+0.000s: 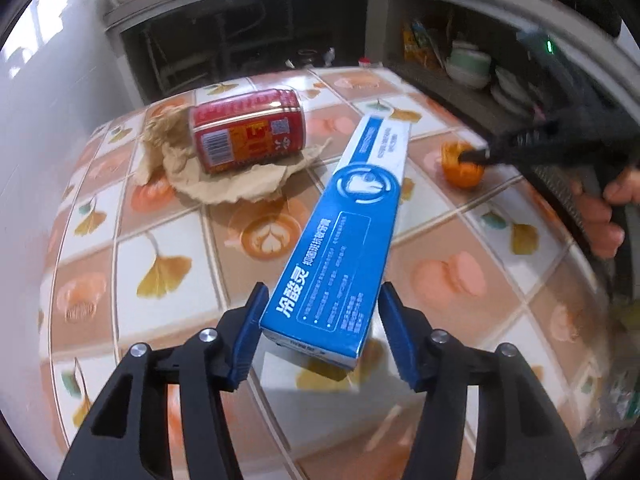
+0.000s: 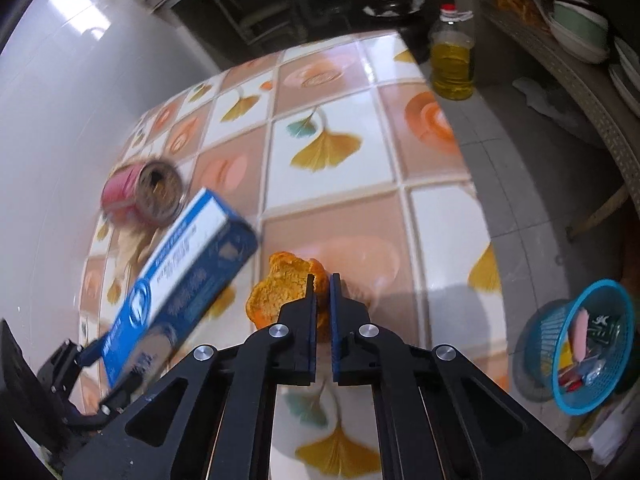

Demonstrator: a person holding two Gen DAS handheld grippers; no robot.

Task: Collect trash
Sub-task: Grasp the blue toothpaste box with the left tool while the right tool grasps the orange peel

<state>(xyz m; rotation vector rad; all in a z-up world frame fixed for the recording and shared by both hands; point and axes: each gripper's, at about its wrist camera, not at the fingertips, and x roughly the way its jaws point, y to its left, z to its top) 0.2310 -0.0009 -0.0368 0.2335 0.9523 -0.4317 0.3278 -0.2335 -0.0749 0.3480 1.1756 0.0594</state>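
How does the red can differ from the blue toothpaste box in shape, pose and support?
The red can is a short cylinder; the blue toothpaste box is long and flat-sided. The can lies on its side on crumpled brown paper; the box is tilted, with its near end between the left gripper fingers. No gripper is near the can; the box is being gripped. Both are over the tiled table.

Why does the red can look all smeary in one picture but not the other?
Right wrist view: the red can and blue box are smeared by motion blur. Left wrist view: the can's label is sharp, though the fisheye bends the table edges.
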